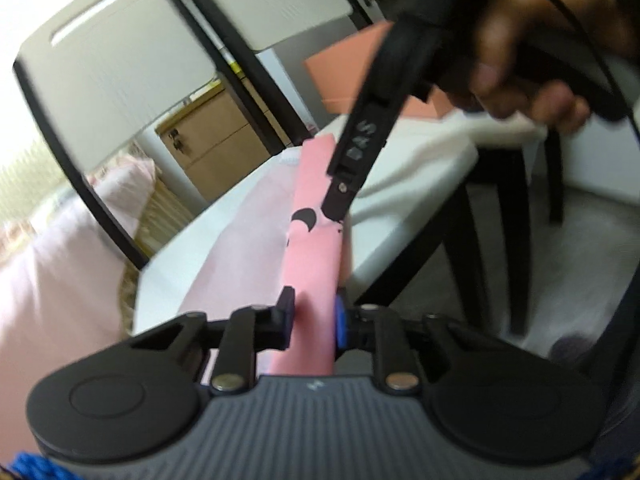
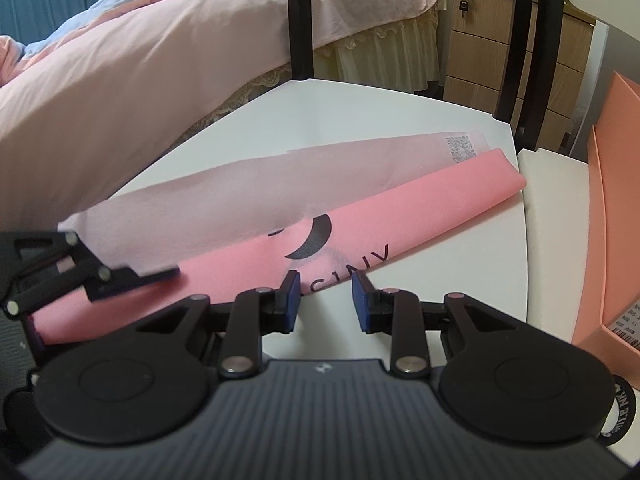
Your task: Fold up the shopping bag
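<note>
The pink shopping bag [image 2: 400, 208] lies folded into a long strip on a white chair seat [image 2: 360, 112], its black crescent logo and letters facing up. A paler layer with a printed code label shows behind the fold. My left gripper [image 1: 313, 316] is shut on the near end of the bag [image 1: 316, 256], the pink fold pinched between its pads. In the right wrist view the left gripper [image 2: 152, 276] reaches in from the left onto that end. My right gripper [image 2: 326, 302] is open just in front of the bag's front edge, with bare seat between its fingers. One right fingertip [image 1: 340, 200] rests near the logo.
Black chair-back posts [image 2: 300, 20] rise behind the seat. A second white seat [image 2: 552, 200] adjoins on the right, carrying an orange-pink box [image 2: 608, 200]. A bed with a pink quilt [image 2: 140, 80] is at left and a wooden drawer cabinet [image 2: 500, 40] stands behind.
</note>
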`<state>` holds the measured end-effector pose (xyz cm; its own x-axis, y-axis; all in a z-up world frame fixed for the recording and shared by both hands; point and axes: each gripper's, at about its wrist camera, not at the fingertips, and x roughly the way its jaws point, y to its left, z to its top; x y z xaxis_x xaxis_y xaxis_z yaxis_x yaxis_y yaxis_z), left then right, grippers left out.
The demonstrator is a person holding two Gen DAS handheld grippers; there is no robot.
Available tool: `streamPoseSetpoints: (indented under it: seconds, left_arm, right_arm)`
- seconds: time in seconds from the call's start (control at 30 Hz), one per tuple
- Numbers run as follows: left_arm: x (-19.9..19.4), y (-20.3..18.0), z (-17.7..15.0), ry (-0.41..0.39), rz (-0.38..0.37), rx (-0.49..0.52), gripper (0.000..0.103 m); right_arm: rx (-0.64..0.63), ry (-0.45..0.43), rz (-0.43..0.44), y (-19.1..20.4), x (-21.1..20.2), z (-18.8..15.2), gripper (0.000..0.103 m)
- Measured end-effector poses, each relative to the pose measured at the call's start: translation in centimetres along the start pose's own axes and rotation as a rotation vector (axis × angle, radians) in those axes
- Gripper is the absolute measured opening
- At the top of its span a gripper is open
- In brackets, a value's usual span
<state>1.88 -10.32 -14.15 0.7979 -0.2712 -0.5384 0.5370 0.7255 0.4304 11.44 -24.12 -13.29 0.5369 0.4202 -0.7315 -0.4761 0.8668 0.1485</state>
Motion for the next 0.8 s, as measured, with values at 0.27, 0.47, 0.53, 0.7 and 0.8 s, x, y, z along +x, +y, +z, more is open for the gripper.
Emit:
streamPoseSetpoints:
  seconds: [0.27,0.47,0.53,0.7,0.8]
  left_arm:
    - [0.5,6.0,-0.6,-0.015,-0.227,-0.38,0.018]
    - [1.9,9.8,-2.8,0.005,-0.452,-0.768,0.01]
    - [3.3,10.9,-4.0,0.044,-0.546,-0.904,0.01]
    - [5.0,12.2,-5.4,0.092,-0.63,-1.042,0.008]
    - [5.6,12.5,-5.9,0.104,-0.659,-1.084,0.008]
  right_arm:
    - [0.03,-0.174,0.033,-0.5,-3.2,0.5,0.031]
    - [0.017,-0.223,0.012,-0.6,-3.6,0.8,0.031]
    - [0.017,-0.222,0.007,-0.7,-3.3,0.8,0.031]
    - [0.016,-0.214,-0.001,-0.7,-2.7,1.0,0.031]
    - [0.006,-0.198,0.006,-0.5,-1.9,1.0,0.031]
